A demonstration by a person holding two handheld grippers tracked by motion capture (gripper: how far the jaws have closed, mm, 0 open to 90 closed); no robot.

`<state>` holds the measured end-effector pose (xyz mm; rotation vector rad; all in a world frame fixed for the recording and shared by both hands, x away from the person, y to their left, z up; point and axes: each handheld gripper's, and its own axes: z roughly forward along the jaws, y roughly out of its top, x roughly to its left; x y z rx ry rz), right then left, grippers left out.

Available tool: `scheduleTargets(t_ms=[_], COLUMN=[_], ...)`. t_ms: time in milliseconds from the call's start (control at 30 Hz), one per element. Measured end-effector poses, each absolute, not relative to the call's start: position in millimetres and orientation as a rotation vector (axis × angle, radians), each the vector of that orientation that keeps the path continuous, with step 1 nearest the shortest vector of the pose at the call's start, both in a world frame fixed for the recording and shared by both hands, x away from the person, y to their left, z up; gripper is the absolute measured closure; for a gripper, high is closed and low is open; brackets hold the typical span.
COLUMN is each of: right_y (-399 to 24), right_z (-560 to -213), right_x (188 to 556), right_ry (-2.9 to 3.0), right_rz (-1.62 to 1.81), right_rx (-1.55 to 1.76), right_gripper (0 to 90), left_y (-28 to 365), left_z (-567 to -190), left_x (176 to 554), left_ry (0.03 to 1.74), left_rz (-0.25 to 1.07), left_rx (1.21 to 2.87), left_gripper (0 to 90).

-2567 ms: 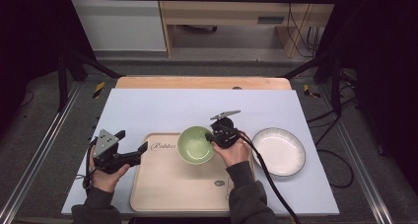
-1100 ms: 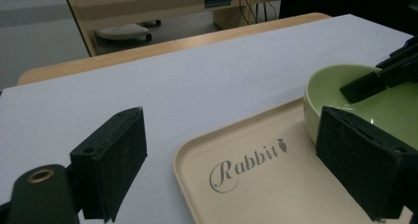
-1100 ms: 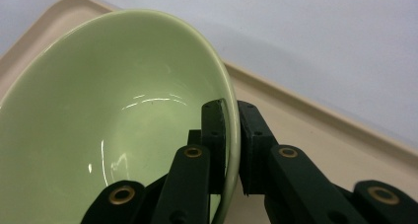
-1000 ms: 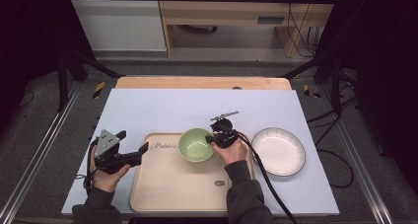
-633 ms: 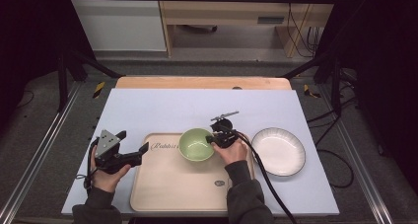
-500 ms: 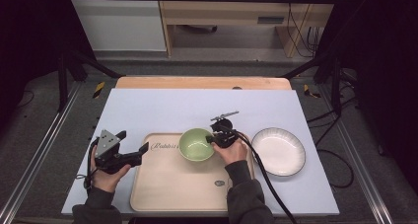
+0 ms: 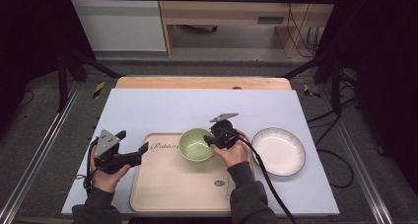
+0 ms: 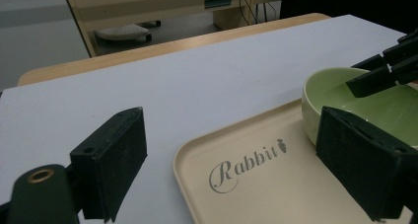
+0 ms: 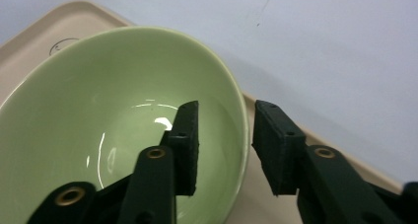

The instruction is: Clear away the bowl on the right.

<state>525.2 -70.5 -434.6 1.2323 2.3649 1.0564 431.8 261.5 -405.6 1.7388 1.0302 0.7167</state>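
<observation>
A pale green bowl (image 7: pixel 195 145) (image 9: pixel 98 110) sits on the far part of a beige tray (image 7: pixel 172 189) printed "Rabbit". My right gripper (image 7: pixel 208 143) (image 9: pixel 224 115) is at the bowl's right rim with one jaw inside and one outside. Its jaws have just been opening, and the pads stand apart from the rim between them. My left gripper (image 7: pixel 140 154) (image 8: pixel 234 135) hovers open and empty at the tray's left edge (image 8: pixel 276 199), pointing toward the bowl (image 8: pixel 315 105). The right gripper's jaws (image 8: pixel 384 68) reach over the bowl in the left gripper view.
A white ribbed plate (image 7: pixel 278 151) lies on the pale blue mat to the right of the tray. The mat (image 7: pixel 162 110) covers a wooden table with bare room behind the tray. A black cable trails from the right gripper toward the table's front edge.
The right gripper's jaws have parted from the bowl's rim, letting go of it. The bowl rests on the tray. The left gripper has kept still.
</observation>
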Motion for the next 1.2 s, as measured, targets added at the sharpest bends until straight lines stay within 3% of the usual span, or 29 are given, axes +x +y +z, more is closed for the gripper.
scheduleTargets(t_ms=[567, 1200], right_y=[-91, -129], right_z=[-406, -392], right_x=[499, 465], right_ry=[2.239, 2.111], right_rz=[1.231, 1.394], right_rx=[1.095, 1.046], right_gripper=[23.5, 19.1], left_y=[261, 261], left_z=[-406, -408], left_x=[432, 432], left_ry=[1.034, 1.038], left_rz=[0.714, 0.712], left_rx=[1.740, 1.749], left_gripper=[11.5, 11.2])
